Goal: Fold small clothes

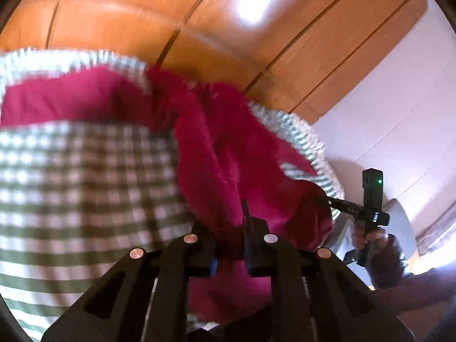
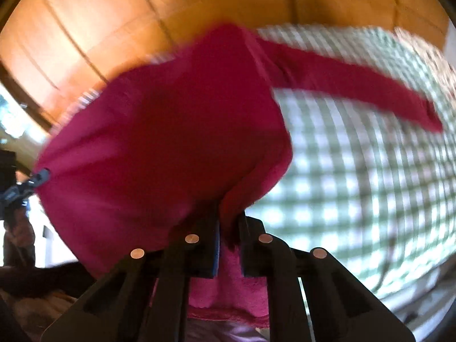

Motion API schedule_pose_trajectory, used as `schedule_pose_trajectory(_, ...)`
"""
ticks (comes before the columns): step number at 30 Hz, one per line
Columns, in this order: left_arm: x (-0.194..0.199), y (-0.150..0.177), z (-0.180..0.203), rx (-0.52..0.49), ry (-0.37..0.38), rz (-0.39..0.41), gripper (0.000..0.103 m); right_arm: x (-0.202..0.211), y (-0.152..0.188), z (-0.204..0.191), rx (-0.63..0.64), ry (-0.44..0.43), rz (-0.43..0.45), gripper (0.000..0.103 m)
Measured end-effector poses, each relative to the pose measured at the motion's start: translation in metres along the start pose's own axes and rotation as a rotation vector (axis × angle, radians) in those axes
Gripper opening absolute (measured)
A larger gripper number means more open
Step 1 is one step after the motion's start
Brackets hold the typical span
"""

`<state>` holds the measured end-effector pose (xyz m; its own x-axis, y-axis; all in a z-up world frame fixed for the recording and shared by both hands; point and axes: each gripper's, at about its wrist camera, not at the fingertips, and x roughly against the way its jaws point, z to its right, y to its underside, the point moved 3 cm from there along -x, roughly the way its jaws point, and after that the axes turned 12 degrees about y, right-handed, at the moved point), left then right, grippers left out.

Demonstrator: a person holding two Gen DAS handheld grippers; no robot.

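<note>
A small magenta long-sleeved garment point(image 1: 216, 154) hangs between my two grippers above a green-and-white checked cloth point(image 1: 85, 176). My left gripper point(image 1: 229, 225) is shut on one edge of the garment. My right gripper point(image 2: 229, 228) is shut on another edge of the garment point(image 2: 159, 131). One sleeve point(image 2: 356, 85) trails out to the right over the checked cloth point(image 2: 356, 171). The right gripper also shows in the left wrist view point(image 1: 327, 199), pinching the far corner. The left gripper shows in the right wrist view point(image 2: 40, 178) at the garment's left corner. Both views are blurred by motion.
The checked cloth covers a table with a frilled edge point(image 1: 313, 142). Behind it stand orange wooden panels point(image 1: 199, 14) and a pale wall point(image 1: 399, 99). A person's hand point(image 1: 379, 245) holds the right gripper handle.
</note>
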<state>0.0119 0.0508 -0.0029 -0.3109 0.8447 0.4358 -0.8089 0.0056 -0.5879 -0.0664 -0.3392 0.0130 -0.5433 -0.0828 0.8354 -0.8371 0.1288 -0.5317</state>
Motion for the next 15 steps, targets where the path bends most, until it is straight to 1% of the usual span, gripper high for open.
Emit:
schedule_pose_trajectory(2, 0.025, -0.012, 0.017, -0.040, -0.025, 0.010, 0.014, 0.020, -0.009, -0.005, 0.024, -0.038, 0.057, 0.009)
schedule_pose_trajectory(3, 0.033, -0.012, 0.020, -0.043, -0.023, -0.001, 0.019, 0.024, -0.009, -0.005, 0.047, -0.028, 0.068, 0.009)
schedule_pose_trajectory(4, 0.039, -0.013, 0.019, -0.045, -0.028, -0.010, 0.029, 0.022, -0.004, -0.005, 0.090, -0.012, 0.041, 0.009)
schedule_pose_trajectory(5, 0.045, -0.010, 0.015, -0.051, -0.076, -0.011, 0.033, 0.016, 0.003, -0.005, 0.122, -0.009, 0.001, 0.009)
schedule_pose_trajectory(6, 0.048, -0.009, 0.008, -0.040, -0.116, -0.010, 0.042, 0.007, 0.012, -0.004, 0.154, 0.008, -0.046, 0.009)
schedule_pose_trajectory(7, 0.050, -0.005, -0.004, -0.011, -0.146, -0.010, 0.045, -0.007, 0.028, -0.004, 0.189, 0.032, -0.127, 0.009)
schedule_pose_trajectory(8, 0.051, 0.001, -0.018, 0.038, -0.176, -0.011, 0.046, -0.019, 0.042, -0.006, 0.217, 0.040, -0.194, 0.009)
schedule_pose_trajectory(9, 0.049, 0.008, -0.038, 0.108, -0.214, -0.013, 0.046, -0.026, 0.053, -0.007, 0.242, 0.057, -0.235, 0.012)
schedule_pose_trajectory(10, 0.045, 0.015, -0.053, 0.158, -0.239, -0.017, 0.046, -0.033, 0.062, -0.008, 0.272, 0.091, -0.267, 0.017)
schedule_pose_trajectory(11, 0.042, 0.021, -0.065, 0.196, -0.260, -0.022, 0.046, -0.038, 0.067, -0.008, 0.293, 0.124, -0.284, 0.021)
schedule_pose_trajectory(12, 0.036, 0.029, -0.077, 0.233, -0.280, -0.026, 0.046, -0.040, 0.067, -0.008, 0.286, 0.131, -0.284, 0.026)
schedule_pose_trajectory(14, 0.029, 0.038, -0.094, 0.287, -0.314, -0.025, 0.047, -0.036, 0.055, -0.003, 0.239, 0.136, -0.248, 0.035)
schedule_pose_trajectory(15, 0.028, 0.039, -0.099, 0.305, -0.330, -0.015, 0.051, -0.035, 0.048, 0.002, 0.227, 0.144, -0.229, 0.045)
